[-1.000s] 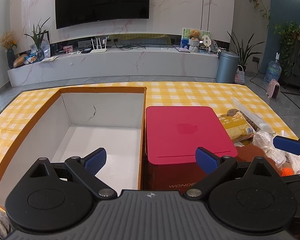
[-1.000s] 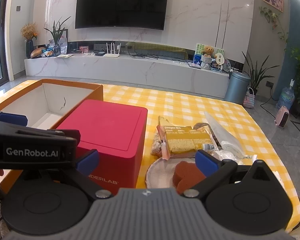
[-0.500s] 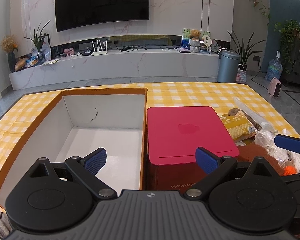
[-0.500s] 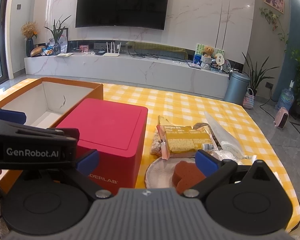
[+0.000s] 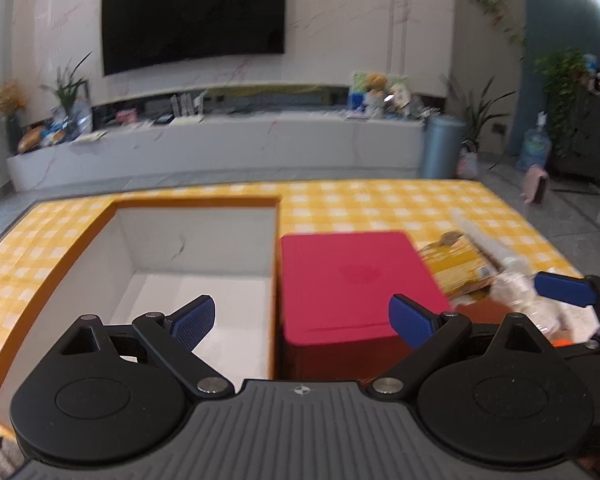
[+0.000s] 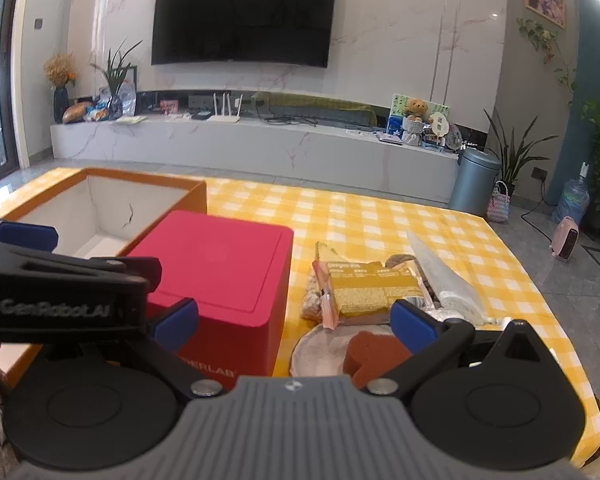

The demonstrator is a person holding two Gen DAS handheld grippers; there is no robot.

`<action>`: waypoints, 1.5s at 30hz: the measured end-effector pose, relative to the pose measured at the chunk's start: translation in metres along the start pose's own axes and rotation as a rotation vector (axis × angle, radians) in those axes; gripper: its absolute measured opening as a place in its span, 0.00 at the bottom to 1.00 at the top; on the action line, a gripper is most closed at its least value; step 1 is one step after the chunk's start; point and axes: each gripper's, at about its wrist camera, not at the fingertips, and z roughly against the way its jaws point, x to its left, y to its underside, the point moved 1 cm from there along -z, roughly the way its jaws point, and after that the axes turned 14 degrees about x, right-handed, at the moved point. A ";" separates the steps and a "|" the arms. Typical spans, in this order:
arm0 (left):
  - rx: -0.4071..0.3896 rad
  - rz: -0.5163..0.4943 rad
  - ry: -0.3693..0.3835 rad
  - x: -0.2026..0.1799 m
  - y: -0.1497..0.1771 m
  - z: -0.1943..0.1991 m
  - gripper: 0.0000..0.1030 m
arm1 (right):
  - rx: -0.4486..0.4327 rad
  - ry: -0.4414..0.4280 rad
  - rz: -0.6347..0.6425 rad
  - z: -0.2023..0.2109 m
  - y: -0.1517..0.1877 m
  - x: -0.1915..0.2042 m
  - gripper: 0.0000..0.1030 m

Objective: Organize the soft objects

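Left wrist view: we look forward along our left gripper, whose two blue-padded fingers are spread wide with nothing between them. It hangs above the near edge of a table covered in a yellow and white checked cloth. Beneath the left finger sits an open orange box with white inner walls; we see nothing inside it. Touching its right wall stands a closed red box, with the right finger over its near corner. To the right of the red box lies a yellow snack packet, and past it a crinkled clear bag. A blue finger pad of our other gripper pokes in at the right edge. This view is slightly blurred.

Right wrist view: our right gripper also has its fingers spread apart, holding nothing. Between and below them we see a round pale plate with a soft reddish-brown piece resting on it, close to the right finger. Behind the plate the yellow snack packet lies flat on the checked cloth, partly overlapping a bag of pale puffed pieces on its left, with a long clear plastic bag slanting along its right side. The red box stands to the left of this pile, and the orange box behind it. The left gripper's black body, lettered GenRobot.AI, crosses the left of the frame. A wall television hangs beyond.
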 end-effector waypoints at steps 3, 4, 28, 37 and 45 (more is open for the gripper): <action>-0.044 -0.025 0.006 -0.004 0.000 0.007 1.00 | -0.008 -0.004 -0.022 0.003 -0.002 -0.006 0.97; -0.053 -0.029 0.008 -0.006 0.000 0.008 1.00 | -0.010 0.002 -0.026 0.003 -0.002 -0.007 0.97; -0.056 -0.141 0.146 -0.039 0.001 0.013 1.00 | 0.377 0.073 -0.309 -0.021 0.029 -0.137 0.20; -0.046 -0.157 0.150 -0.044 0.005 0.012 1.00 | 0.458 0.172 -0.384 -0.046 0.032 -0.149 0.46; -0.038 -0.161 0.131 -0.045 0.006 0.012 1.00 | 0.547 0.180 -0.434 -0.076 0.031 -0.157 0.50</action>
